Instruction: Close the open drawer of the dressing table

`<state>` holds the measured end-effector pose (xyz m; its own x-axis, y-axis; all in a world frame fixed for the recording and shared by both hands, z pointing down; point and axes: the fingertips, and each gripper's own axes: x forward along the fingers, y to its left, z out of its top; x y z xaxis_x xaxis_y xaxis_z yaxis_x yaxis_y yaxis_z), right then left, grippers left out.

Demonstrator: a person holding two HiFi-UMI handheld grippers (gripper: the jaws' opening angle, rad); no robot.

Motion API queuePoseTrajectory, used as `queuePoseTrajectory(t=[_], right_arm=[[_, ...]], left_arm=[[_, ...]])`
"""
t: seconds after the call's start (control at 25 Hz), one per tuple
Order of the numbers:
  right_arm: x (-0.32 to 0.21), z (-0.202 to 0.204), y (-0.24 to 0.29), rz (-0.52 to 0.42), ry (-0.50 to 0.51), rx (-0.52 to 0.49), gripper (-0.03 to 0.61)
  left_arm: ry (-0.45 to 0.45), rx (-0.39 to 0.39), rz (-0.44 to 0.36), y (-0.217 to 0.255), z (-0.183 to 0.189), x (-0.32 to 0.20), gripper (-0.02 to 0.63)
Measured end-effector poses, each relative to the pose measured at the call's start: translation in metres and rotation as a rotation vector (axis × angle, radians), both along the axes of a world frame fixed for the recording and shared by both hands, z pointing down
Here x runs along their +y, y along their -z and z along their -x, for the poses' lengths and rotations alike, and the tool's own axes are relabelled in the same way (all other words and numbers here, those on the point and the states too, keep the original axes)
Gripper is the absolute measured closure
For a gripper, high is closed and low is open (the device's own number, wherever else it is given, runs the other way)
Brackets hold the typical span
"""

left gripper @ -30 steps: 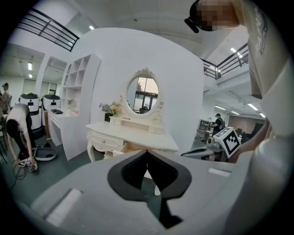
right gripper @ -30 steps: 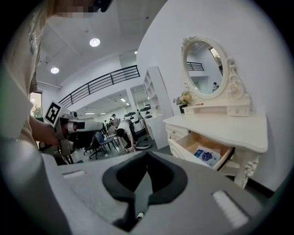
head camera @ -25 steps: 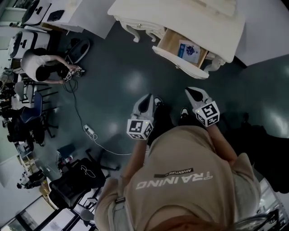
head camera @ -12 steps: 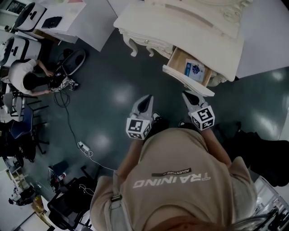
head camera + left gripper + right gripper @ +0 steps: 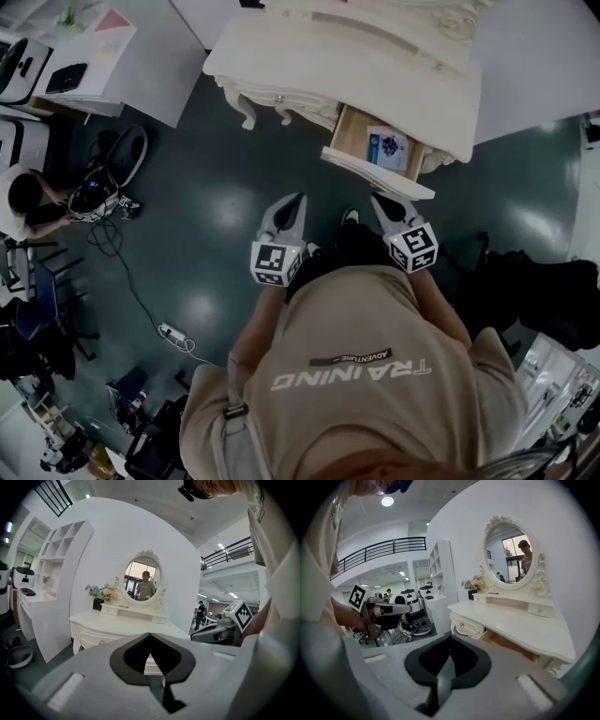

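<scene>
Two tools, left tool point(image 5: 298, 199) and right tool point(image 5: 378, 200), both pinched shut and empty, were held at 6 o'clock of the dressing table point(image 5: 356, 66) and its open drawer point(image 5: 371, 170), the right nearest its front, apparently poised to push.

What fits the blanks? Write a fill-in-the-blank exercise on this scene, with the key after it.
1. The drawer of the dressing table stands ___.
2. The left gripper and right gripper both have their jaws ___, with nothing between them.
3. The mirror is ___ in shape.
4. The gripper nearer the drawer is the ___ one.

Missing words: open; shut; oval; right
</scene>
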<state>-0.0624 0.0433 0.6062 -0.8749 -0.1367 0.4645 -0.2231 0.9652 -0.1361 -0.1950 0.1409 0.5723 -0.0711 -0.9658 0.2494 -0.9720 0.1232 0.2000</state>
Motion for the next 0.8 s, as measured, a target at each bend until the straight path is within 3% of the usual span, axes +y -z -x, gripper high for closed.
queuePoseTrajectory(t=[0.32, 0.8], right_arm=[[-0.074, 0.024, -0.032, 0.058, -0.043, -0.023, 0.574], [-0.201, 0.066, -0.039, 0.126, -0.037, -0.078, 0.574]], left_arm=[[-0.029, -0.02, 0.064, -0.014, 0.02, -0.071, 0.606], [-0.068, -0.115, 0.123, 0.018, 0.058, -0.209, 0.606]])
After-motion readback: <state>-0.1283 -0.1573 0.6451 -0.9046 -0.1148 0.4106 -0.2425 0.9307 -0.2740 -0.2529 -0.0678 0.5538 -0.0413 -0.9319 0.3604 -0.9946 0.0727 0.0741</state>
